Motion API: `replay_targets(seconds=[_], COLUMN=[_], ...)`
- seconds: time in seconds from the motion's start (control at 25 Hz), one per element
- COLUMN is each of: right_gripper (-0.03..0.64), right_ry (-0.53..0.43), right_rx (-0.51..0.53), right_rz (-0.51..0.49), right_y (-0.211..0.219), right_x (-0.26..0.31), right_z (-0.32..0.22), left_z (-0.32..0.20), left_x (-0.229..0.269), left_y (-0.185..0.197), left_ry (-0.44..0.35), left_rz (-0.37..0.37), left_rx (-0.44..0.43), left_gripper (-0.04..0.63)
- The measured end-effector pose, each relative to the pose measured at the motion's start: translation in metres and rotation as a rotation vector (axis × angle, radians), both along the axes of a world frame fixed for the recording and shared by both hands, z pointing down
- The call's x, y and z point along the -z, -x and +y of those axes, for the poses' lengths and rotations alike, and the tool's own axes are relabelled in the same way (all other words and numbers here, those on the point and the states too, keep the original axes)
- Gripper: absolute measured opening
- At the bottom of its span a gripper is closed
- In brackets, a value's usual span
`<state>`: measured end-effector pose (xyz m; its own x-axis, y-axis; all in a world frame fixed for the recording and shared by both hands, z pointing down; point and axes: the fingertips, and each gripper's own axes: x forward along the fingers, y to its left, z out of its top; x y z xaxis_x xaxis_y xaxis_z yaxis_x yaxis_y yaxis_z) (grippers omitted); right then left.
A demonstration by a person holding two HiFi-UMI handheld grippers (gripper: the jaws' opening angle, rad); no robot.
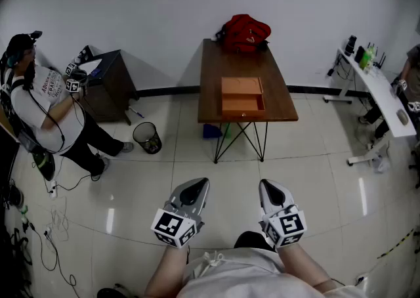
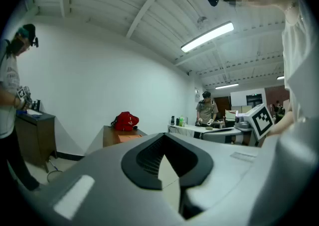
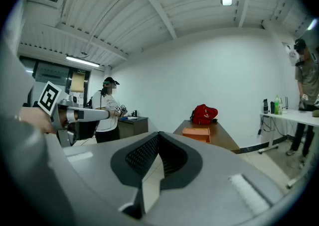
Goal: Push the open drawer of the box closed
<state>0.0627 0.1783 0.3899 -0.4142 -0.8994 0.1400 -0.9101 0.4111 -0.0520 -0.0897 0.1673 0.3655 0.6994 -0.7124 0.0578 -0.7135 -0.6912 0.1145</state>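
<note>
An orange wooden box (image 1: 242,86) lies on the brown table (image 1: 279,93) across the room, and its drawer (image 1: 243,104) stands pulled out toward me. The box also shows small in the left gripper view (image 2: 128,138) and in the right gripper view (image 3: 196,132). Both grippers hang low near my body, well short of the table. My left gripper (image 1: 195,190) (image 2: 163,138) is shut with nothing in it. My right gripper (image 1: 271,191) (image 3: 159,138) is likewise shut and holds nothing.
A red bag (image 1: 244,33) sits at the table's far end. A person (image 1: 39,106) stands at the left by a dark cabinet (image 1: 108,83), with a wire bin (image 1: 147,138) nearby. A white desk (image 1: 377,93) and another person (image 1: 412,73) are at the right.
</note>
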Motion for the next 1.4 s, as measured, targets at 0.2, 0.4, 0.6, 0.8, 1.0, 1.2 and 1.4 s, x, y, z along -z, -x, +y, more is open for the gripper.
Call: replay_targets(seconds=[0.2, 0.4, 0.6, 0.8, 1.0, 1.2, 1.4], right_gripper=[0.006, 0.006, 0.007, 0.006, 0.006, 0.008, 0.006], right_ry=[0.008, 0.008, 0.042, 0.063, 0.103, 0.207, 0.314], right_rx=[-0.004, -0.015, -0.043, -0.041, -0.035, -0.022, -0.003], right_rz=[0.004, 0.013, -0.019, -0.014, -0.010, 0.010, 0.012], right_y=[0.005, -0.006, -0.027, -0.045, -0.061, -0.074, -0.082], right_x=[-0.007, -0.017, -0.029, -0.032, -0.042, -0.081, -0.131], right_z=[-0.026, -0.071, -0.143, -0.225, -0.300, -0.355, -0.396], left_z=[-0.029, -0.071, -0.135, -0.213, -0.287, -0.341, -0.386], left_x=[0.002, -0.012, -0.025, -0.017, -0.034, -0.078, -0.130], left_y=[0.008, 0.005, -0.016, -0.046, -0.064, -0.080, -0.094], left_ry=[0.008, -0.001, 0.011, -0.003, 0.047, 0.153, 0.261], left_rz=[0.043, 0.013, -0.003, 0.002, -0.020, -0.056, -0.063], left_rx=[-0.010, 0.006, -0.009, -0.029, -0.015, -0.006, 0.004], left_gripper=[0.006, 0.006, 0.006, 0.006, 0.006, 0.006, 0.006])
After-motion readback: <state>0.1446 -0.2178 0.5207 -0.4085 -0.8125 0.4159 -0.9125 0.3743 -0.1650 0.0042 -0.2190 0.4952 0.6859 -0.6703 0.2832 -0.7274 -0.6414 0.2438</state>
